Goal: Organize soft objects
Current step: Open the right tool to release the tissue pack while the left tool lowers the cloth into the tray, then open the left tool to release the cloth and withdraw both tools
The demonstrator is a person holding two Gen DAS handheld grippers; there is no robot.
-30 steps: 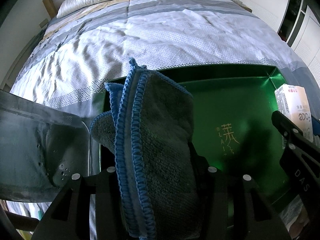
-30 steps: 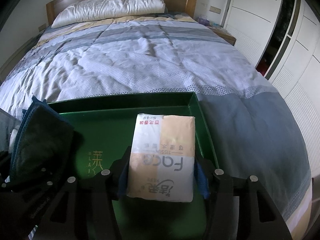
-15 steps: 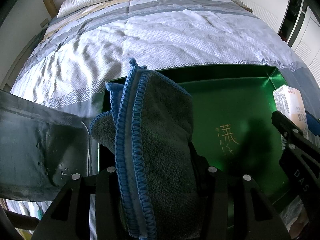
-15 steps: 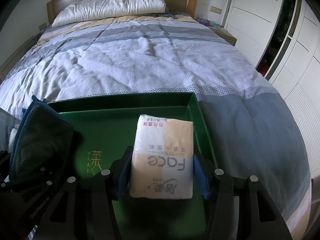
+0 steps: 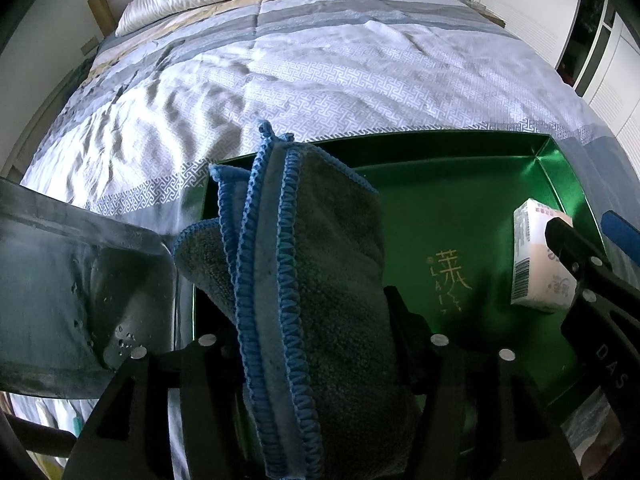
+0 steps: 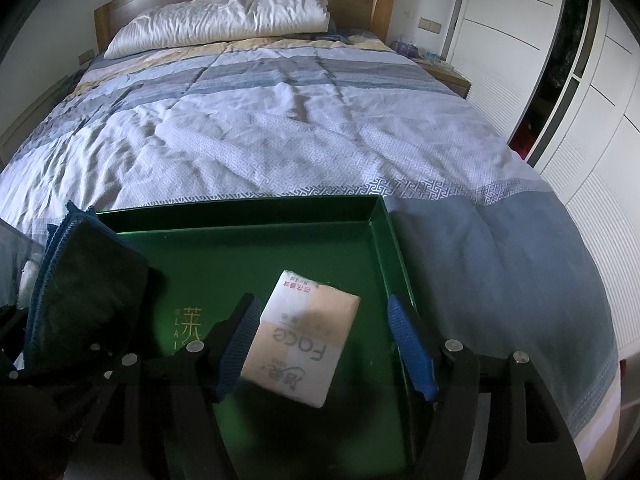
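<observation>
Both jaws opening over the green tray (image 6: 394,240).
Right gripper (image 6: 326,344): tissue pack (image 6: 302,340) freed, tilted between spread pads. Left gripper (image 5: 320,344): folded cloth (image 5: 316,300) lies lengthwise between loosening jaws.

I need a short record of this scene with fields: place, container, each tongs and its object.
place: bed with patterned quilt
container: green tray on the bed
left tongs: jaws opening, grey cloth with blue edge between them, above the tray's left side
right tongs: jaws opening, clear of the tissue pack, which lies tilted in the tray
</observation>
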